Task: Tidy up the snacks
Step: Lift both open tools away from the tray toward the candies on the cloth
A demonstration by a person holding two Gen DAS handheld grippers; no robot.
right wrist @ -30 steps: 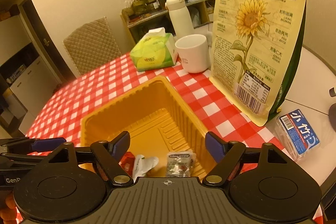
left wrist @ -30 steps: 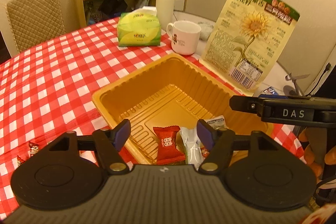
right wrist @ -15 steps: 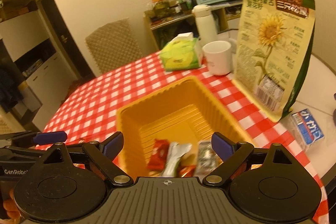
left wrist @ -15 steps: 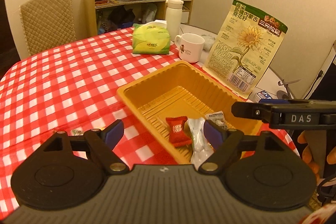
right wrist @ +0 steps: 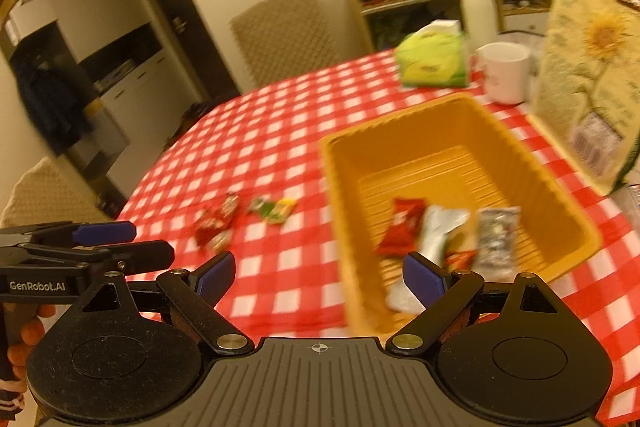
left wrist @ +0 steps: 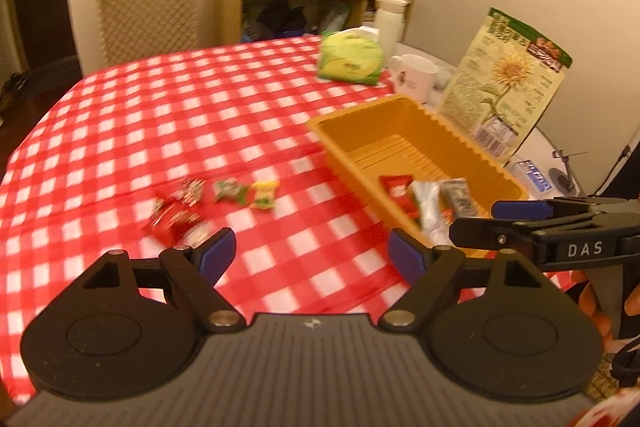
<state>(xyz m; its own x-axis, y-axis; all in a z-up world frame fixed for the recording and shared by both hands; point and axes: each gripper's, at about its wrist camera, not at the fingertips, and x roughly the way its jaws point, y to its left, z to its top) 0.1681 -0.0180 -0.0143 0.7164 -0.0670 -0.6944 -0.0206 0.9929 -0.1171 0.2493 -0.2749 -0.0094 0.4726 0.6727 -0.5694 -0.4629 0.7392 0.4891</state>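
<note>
left gripper (left wrist: 310, 255) apart, empty | loose snacks (left wrist: 216, 195) ahead | right gripper (right wrist: 318, 275) apart

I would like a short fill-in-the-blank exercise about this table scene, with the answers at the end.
1. The red snack packet lies inside the ____ tray.
2. The table is covered by a red and white ____ tablecloth.
3. The big bag standing behind the tray shows a picture of a ____.
4. The left gripper and the right gripper both hold ____.

Missing words: yellow; checked; sunflower; nothing
</note>
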